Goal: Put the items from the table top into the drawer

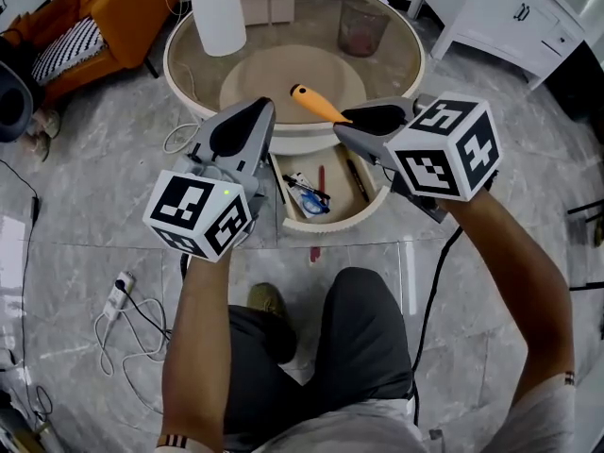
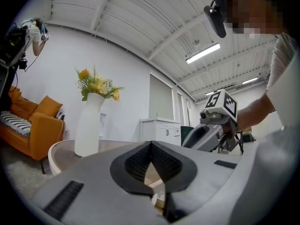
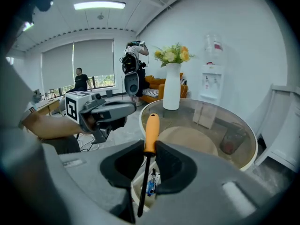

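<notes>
Head view and both gripper views, carrying stage. The screwdriver point(image 1: 316, 104) was pinched in the right hand-held gripper point(image 1: 363, 121) at the lower end of its orange handle, with the jaws closed on it from both sides and only partly drawn together. The handle was seen projecting beyond the jaw tips to the far left, over the rim of the round table point(image 1: 173, 64). In the right gripper view, the dark shaft of the screwdriver point(image 3: 151, 130) was seen running back down between the pads of the right hand-held gripper point(image 3: 150, 149). The tool's long axis was thus set obliquely, handle far and high, tip near and low. The open drawer point(image 1: 332, 223) lay below the table rim, near and slightly left of the jaw tips, and pens and small items point(image 1: 310, 196) were already lodged in it. Its length ran from far to near, so the tool was judged to need lowering and a turn toward that line before release. The left hand-held gripper point(image 1: 257, 109) was held beside the drawer's left edge. Its pads were pressed together at the tip with nothing between them, as the left gripper view confirmed point(image 2: 151, 146). The right hand was therefore the one placed for the deposit.
</notes>
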`<action>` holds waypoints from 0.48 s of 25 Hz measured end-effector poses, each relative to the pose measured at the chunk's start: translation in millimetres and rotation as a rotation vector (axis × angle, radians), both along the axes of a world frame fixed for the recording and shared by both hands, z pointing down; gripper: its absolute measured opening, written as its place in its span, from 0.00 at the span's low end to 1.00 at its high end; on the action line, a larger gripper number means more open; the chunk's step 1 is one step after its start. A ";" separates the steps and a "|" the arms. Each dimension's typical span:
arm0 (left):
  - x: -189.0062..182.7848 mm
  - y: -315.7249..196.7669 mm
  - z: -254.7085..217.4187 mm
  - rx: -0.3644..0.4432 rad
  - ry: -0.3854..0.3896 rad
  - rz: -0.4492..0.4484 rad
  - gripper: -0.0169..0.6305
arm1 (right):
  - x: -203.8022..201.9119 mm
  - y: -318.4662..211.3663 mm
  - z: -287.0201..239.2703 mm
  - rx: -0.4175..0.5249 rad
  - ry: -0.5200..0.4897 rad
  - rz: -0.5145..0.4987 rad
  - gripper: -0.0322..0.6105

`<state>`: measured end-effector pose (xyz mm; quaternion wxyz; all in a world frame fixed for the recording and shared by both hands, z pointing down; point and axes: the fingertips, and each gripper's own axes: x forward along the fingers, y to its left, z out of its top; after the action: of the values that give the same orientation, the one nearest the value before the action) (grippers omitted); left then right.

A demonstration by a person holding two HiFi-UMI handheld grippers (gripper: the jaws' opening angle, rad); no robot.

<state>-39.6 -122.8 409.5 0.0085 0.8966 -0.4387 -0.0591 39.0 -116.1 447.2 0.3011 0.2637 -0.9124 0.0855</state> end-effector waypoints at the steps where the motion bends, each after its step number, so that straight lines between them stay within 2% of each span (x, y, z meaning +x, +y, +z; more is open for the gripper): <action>1: -0.4 1.2 -0.9 0.004 0.001 -0.003 0.03 | 1.1 4.4 1.9 0.002 0.003 -0.008 0.17; 9: 6.9 14.0 -3.0 0.025 -0.023 0.003 0.03 | 4.6 35.1 15.3 0.010 0.022 -0.065 0.17; 12: 14.4 24.0 2.8 0.032 -0.056 0.030 0.03 | 4.8 47.4 25.6 0.001 0.029 -0.082 0.17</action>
<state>-25.2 -98.8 412.3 -0.0173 0.9044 -0.4242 -0.0412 43.8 -68.8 472.7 0.3174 0.2272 -0.9181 0.0690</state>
